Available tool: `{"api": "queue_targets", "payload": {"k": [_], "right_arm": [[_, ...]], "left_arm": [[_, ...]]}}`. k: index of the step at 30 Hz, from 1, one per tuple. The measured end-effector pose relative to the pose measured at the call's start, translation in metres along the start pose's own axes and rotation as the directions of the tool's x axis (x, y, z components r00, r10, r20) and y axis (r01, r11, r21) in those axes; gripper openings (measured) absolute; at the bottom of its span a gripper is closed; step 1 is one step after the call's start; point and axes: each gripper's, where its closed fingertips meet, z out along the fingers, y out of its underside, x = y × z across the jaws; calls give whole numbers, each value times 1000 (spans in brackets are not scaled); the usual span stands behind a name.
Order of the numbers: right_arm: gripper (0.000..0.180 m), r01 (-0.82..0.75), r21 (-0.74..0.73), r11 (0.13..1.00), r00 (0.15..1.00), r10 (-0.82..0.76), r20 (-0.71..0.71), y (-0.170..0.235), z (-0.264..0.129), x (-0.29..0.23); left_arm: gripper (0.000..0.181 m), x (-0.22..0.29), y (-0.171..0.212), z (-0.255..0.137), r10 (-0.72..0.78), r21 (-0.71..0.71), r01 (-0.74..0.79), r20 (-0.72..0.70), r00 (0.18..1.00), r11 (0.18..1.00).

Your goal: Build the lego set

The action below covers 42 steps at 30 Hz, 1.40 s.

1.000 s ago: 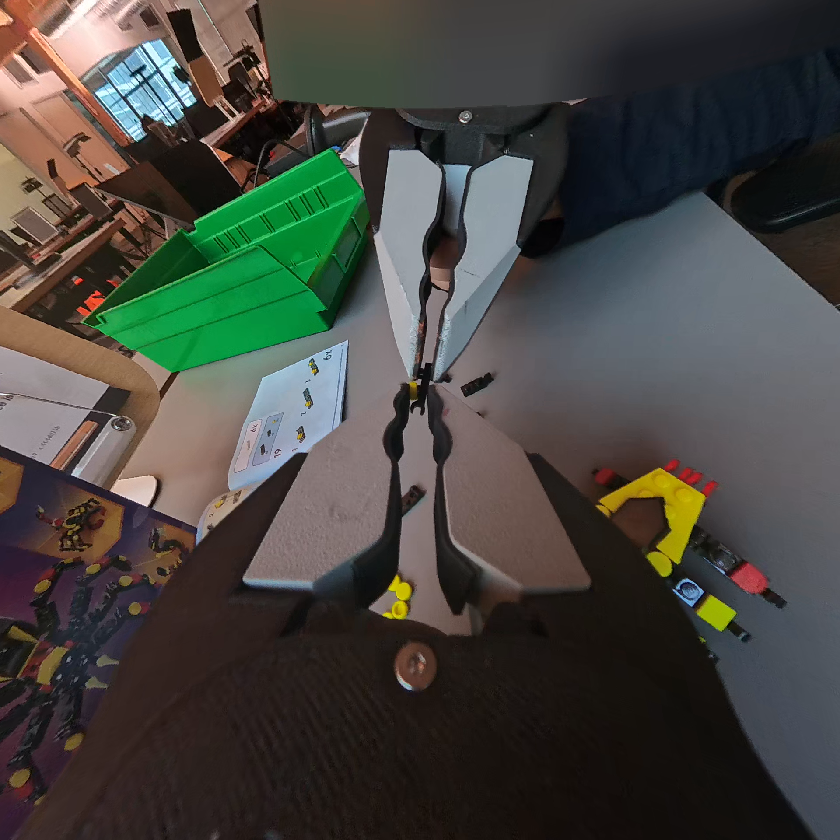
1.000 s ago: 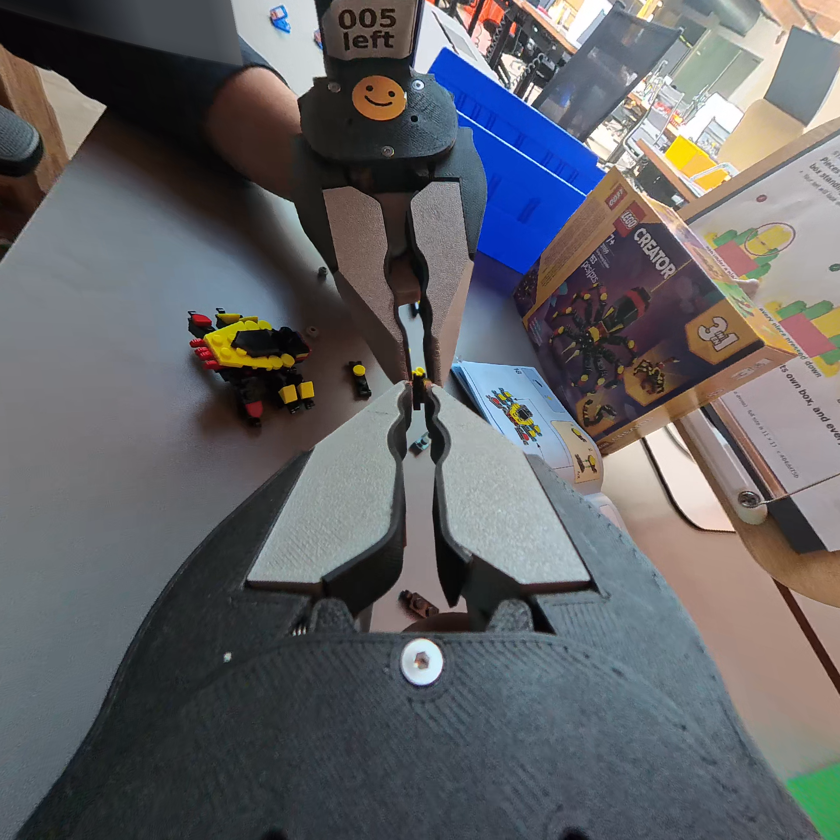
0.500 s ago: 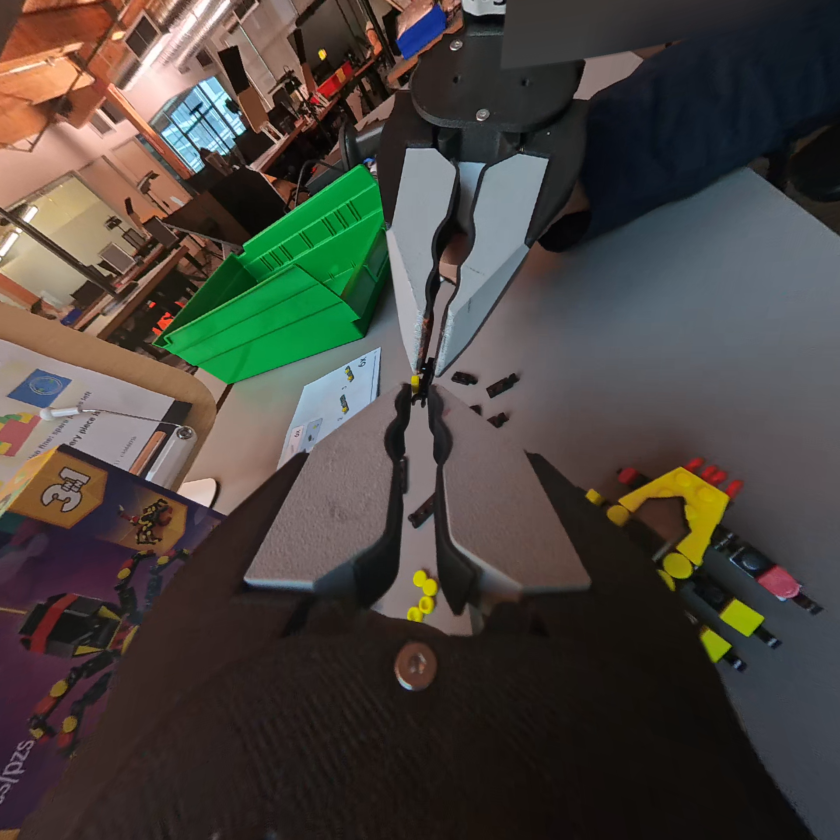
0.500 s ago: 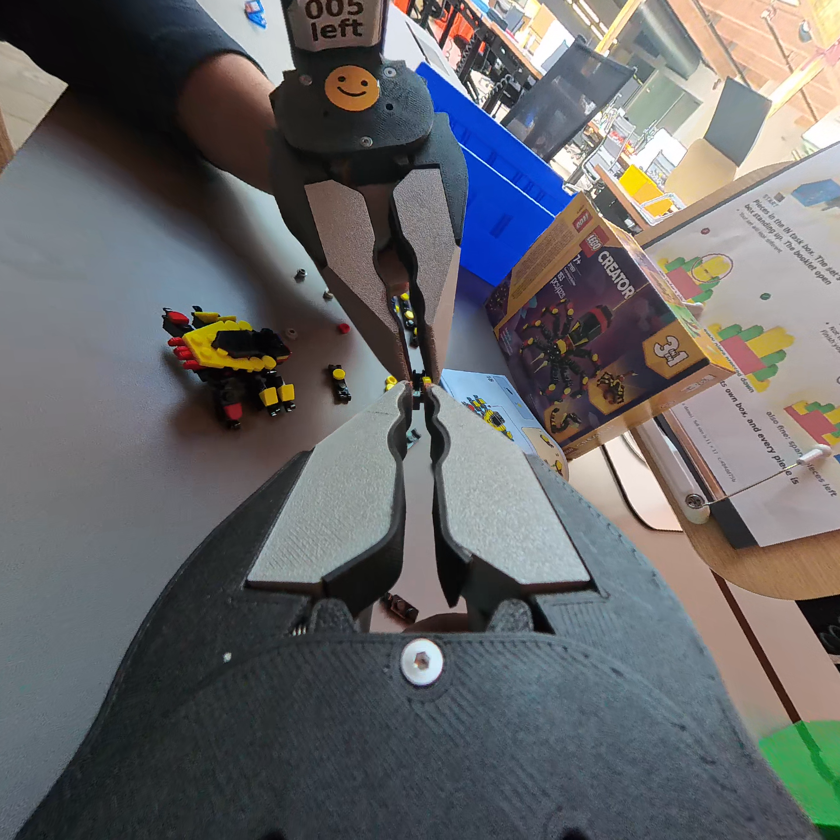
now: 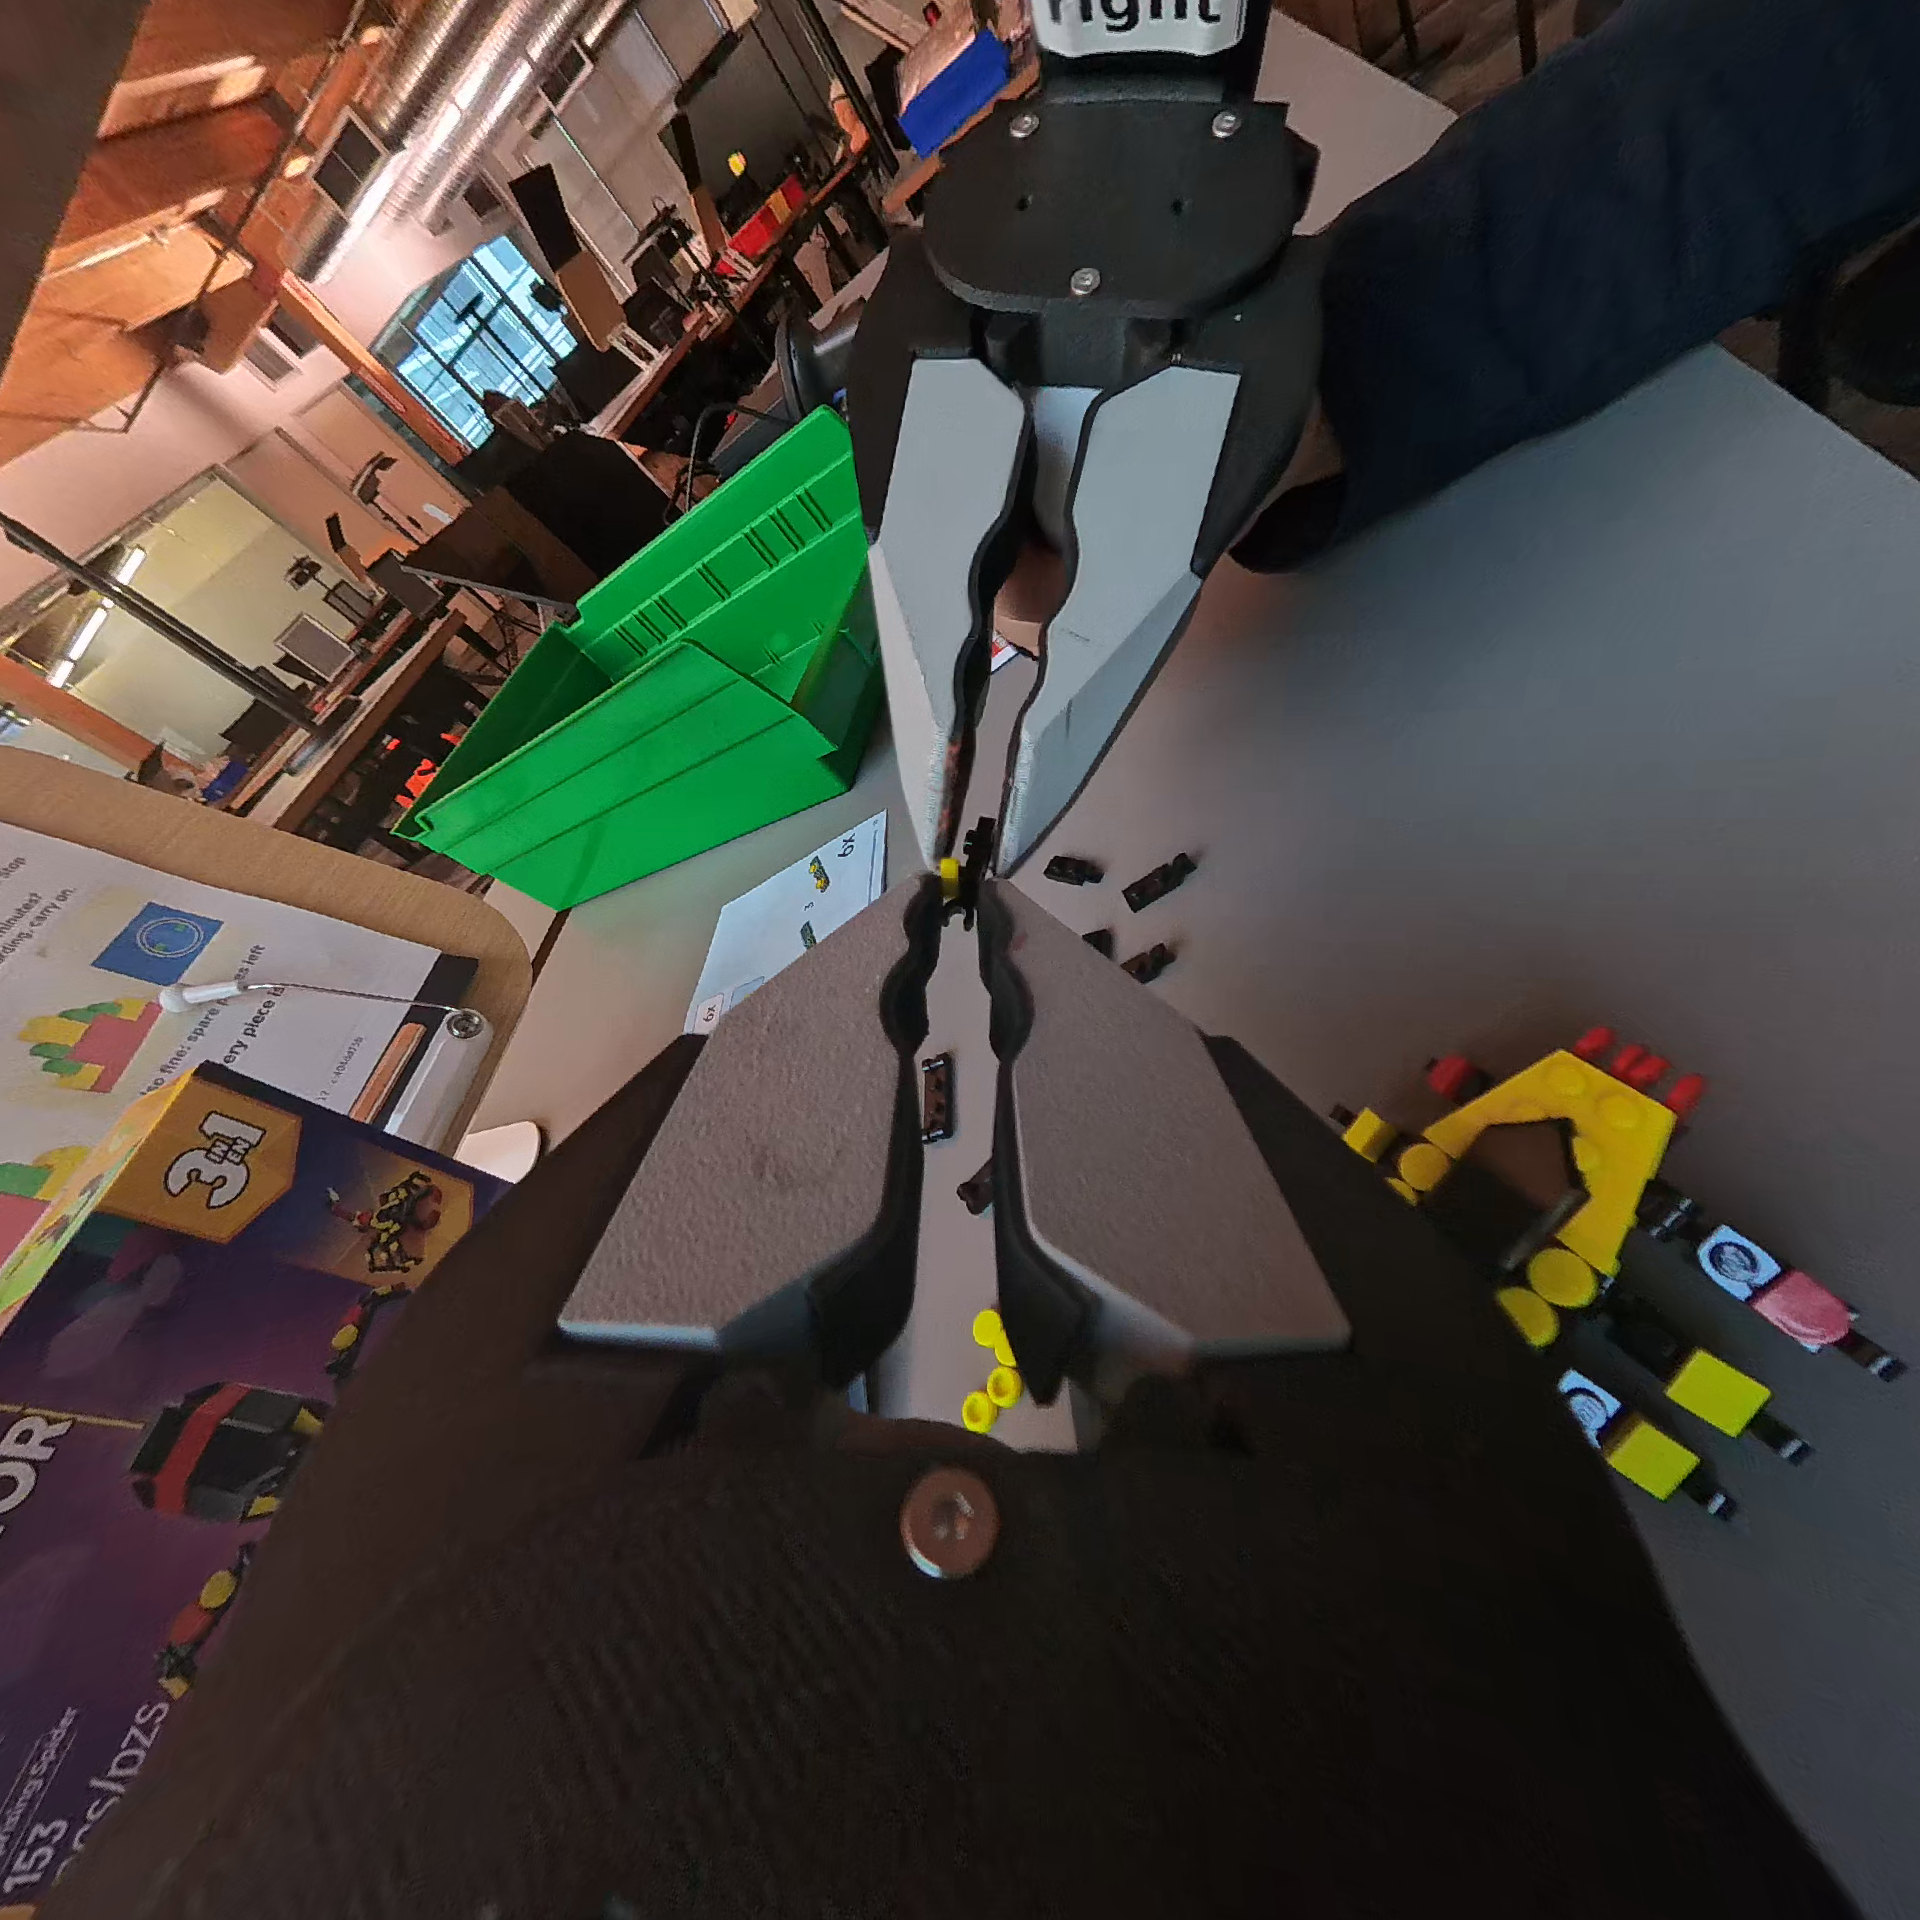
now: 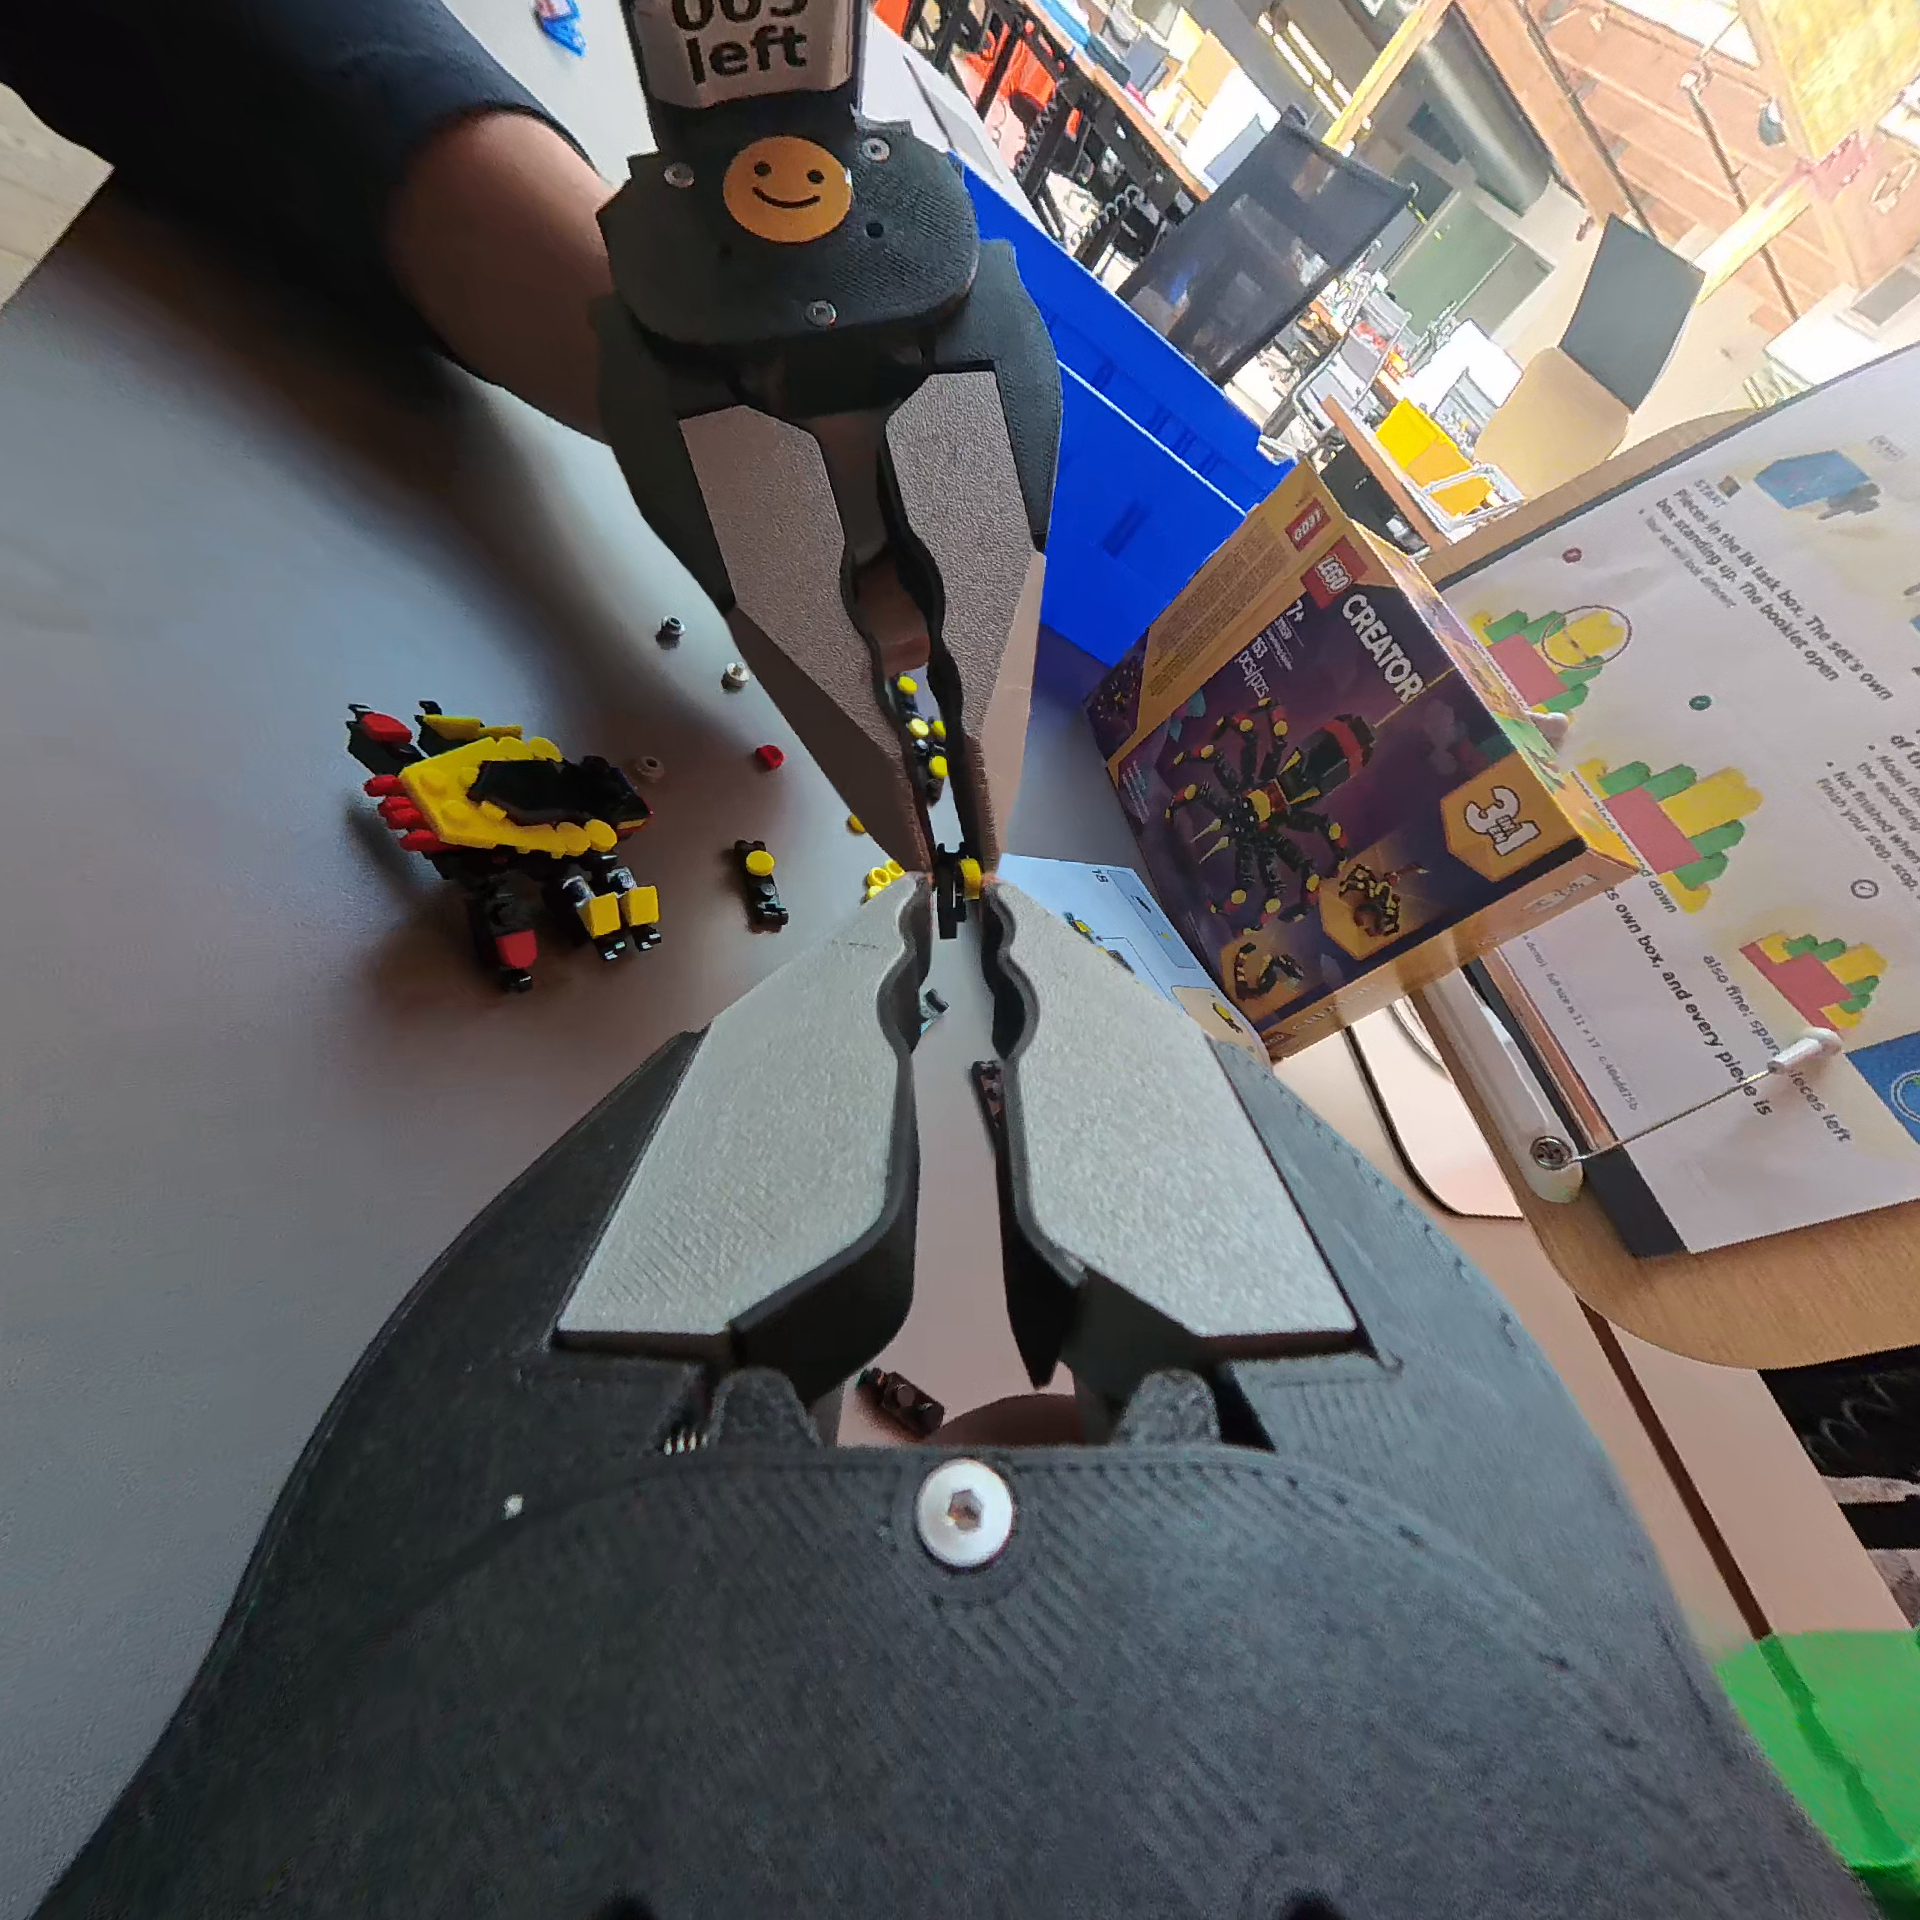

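Note:
My left gripper [image 5: 954, 902] and right gripper [image 5: 971, 847] meet tip to tip above the table. Both are shut on one small black lego piece with a yellow stud [image 5: 951, 873]. The right wrist view shows the same: my right gripper [image 6: 951, 906], the left gripper [image 6: 951, 854] and the piece [image 6: 958, 878] between them. The partly built yellow, black and red model [image 5: 1558, 1174] lies on the grey table [image 5: 1558, 727], also in the right wrist view [image 6: 520, 810]. Loose black pieces [image 5: 1153, 888] and yellow round studs [image 5: 992, 1371] lie below the grippers.
A green bin [image 5: 665, 727] stands at the back in the left wrist view, a blue bin [image 6: 1122, 457] in the right wrist view. The lego box [image 6: 1340, 758], the instruction booklet [image 5: 800, 914] and a wooden board with a printed sheet [image 6: 1714, 831] stand to the side. A small black and yellow assembly [image 6: 758, 883] lies near the model. Both grippers' tips are close together, under 4 cm apart.
Both grippers have stayed joined on the small piece and tilted upward together. More of the room and the box shows now. The model and loose pieces have not moved.

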Motion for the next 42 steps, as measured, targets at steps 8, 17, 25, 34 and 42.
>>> {"api": "queue_targets", "payload": {"k": [8, 17, 25, 34, 42], "right_arm": [[6, -2, 12, 1000, 1000, 2, 20, -2, -1, -3], [6, 4, 14, 1000, 999, -4, 32, -3, -1, -5], [5, 16, 9, 1000, 999, -16, 37, -4, -2, -7], [2, 106, -16, 994, 994, -106, 22, -5, -4, -12], [2, 78, 28, 997, 997, -78, 18, -11, -5, -10]], "left_arm": [[4, 3, -2, -1, 1, 21, -1, -19, 1000, 1000], [4, 5, -3, -2, -8, 32, 10, -40, 999, 999], [4, 8, -3, -1, -15, 29, 17, -58, 998, 999], [4, 13, -5, -3, -8, 38, 12, -86, 996, 999], [4, 11, -10, -5, 60, 40, -57, -54, 997, 998]]}}
